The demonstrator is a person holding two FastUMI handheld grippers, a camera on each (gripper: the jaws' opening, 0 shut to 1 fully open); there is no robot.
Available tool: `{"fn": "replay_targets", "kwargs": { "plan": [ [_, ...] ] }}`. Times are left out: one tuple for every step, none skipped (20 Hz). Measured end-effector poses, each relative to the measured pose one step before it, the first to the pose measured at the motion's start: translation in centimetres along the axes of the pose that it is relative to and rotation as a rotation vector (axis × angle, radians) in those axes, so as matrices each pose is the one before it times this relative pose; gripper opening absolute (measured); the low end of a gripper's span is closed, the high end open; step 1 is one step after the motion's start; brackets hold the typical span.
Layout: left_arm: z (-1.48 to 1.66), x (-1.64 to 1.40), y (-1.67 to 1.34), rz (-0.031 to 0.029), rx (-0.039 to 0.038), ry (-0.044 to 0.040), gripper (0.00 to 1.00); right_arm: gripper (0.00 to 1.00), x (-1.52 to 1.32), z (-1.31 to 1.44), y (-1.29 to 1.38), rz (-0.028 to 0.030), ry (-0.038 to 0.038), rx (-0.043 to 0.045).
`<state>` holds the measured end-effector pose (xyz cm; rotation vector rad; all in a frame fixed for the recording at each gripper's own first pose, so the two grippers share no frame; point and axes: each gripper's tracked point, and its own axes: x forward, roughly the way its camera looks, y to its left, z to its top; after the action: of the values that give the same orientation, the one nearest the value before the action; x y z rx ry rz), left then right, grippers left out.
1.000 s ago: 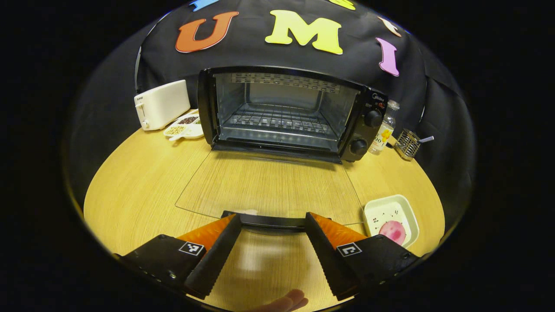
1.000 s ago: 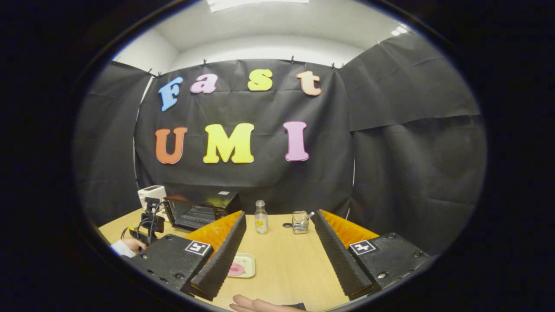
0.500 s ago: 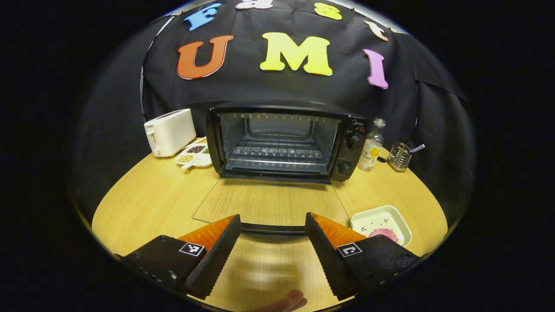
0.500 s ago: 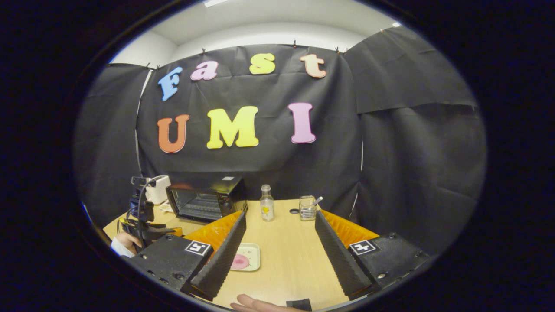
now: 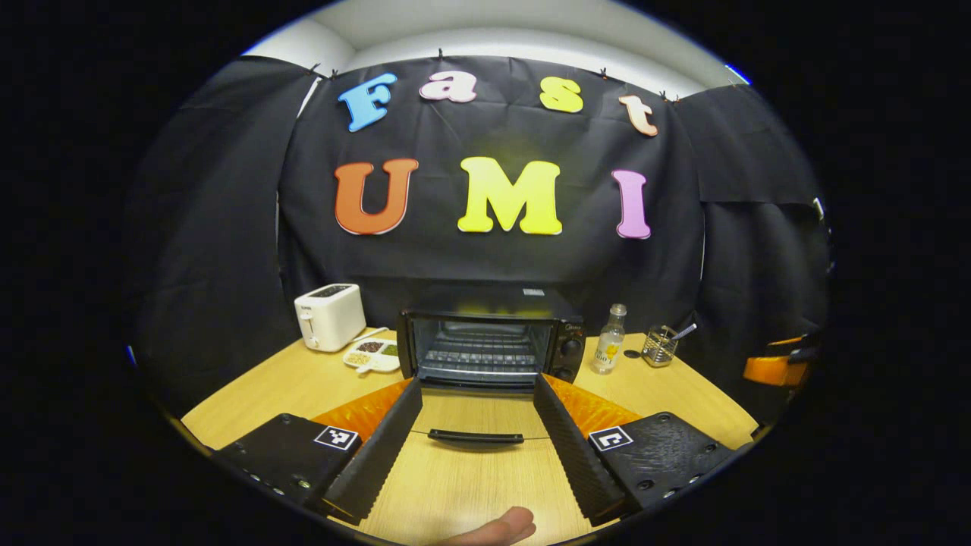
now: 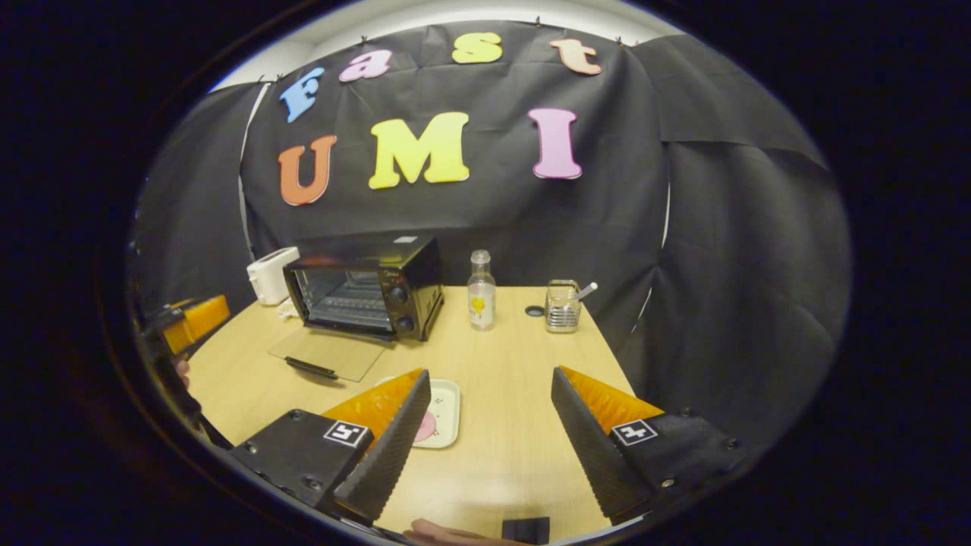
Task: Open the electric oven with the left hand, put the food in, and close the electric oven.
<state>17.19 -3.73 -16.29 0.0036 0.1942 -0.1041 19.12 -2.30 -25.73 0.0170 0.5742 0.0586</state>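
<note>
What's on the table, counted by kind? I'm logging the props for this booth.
Appliances: 2, electric oven and toaster
Dishes: 2, food plate and snack tray
Bottles: 1, bottle
Holders: 1, wire holder
Total: 6

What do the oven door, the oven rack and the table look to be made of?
Oven door: clear glass, likely; the table's grain shows through it, with a dark, probably plastic handle. Oven rack: bare metal wire, judging by its thin, shiny bars. Table: light wood or wood-look laminate, matte, with fine straight grain; which one cannot be told.
</note>
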Motion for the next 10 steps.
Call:
{"fn": "replay_targets", "kwargs": {
  "plan": [
    [0.592, -0.764, 0.324, 0.01165, 0.00273, -0.01999, 0.94, 1.00, 1.017, -0.429, 0.100, -0.00085, 0.01910, -0.01395],
    [0.733, -0.874, 0.334, 0.00694, 0.00414, -0.01950, 0.94, 1.00, 1.017, -0.584, 0.109, -0.00209, 0.01911, -0.01261],
    [0.467, -0.851, 0.125, 0.00374, 0.00243, -0.01331, 0.94, 0.98, 1.138, -0.348, 0.069, 0.00013, 0.01614, -0.00726],
    [0.446, -0.707, 0.219, 0.00448, -0.00132, -0.01249, 0.95, 1.00, 1.130, -0.520, 0.004, 0.00023, 0.02245, -0.00094],
    [0.467, -0.849, 0.208, 0.00243, -0.00160, -0.01279, 0.95, 1.00, 1.183, -0.440, 0.133, 0.00610, 0.02639, 0.00284],
    [0.476, -0.653, 0.136, -0.00143, -0.00315, -0.01297, 0.95, 1.00, 1.187, -0.587, 0.297, 0.01143, 0.02403, 0.00451],
    [0.229, -0.521, 0.117, 0.00213, -0.00304, -0.00720, 0.95, 1.00, 1.218, -0.536, 0.148, 0.00698, 0.02383, 0.00474],
    [0.289, -0.514, 0.267, 0.00544, -0.00305, -0.00977, 0.95, 0.98, 1.265, -0.612, -0.127, -0.00342, 0.02569, 0.00624],
    [0.344, -0.447, 0.189, 0.00240, 0.00251, -0.00931, 0.95, 0.96, 1.278, -0.522, -0.172, -0.00276, 0.02461, 0.00772],
    [0.312, -0.380, 0.257, 0.00510, 0.00391, -0.00601, 0.94, 0.94, 1.339, -0.603, 0.067, 0.00149, 0.02280, 0.01226]
  ]
}}
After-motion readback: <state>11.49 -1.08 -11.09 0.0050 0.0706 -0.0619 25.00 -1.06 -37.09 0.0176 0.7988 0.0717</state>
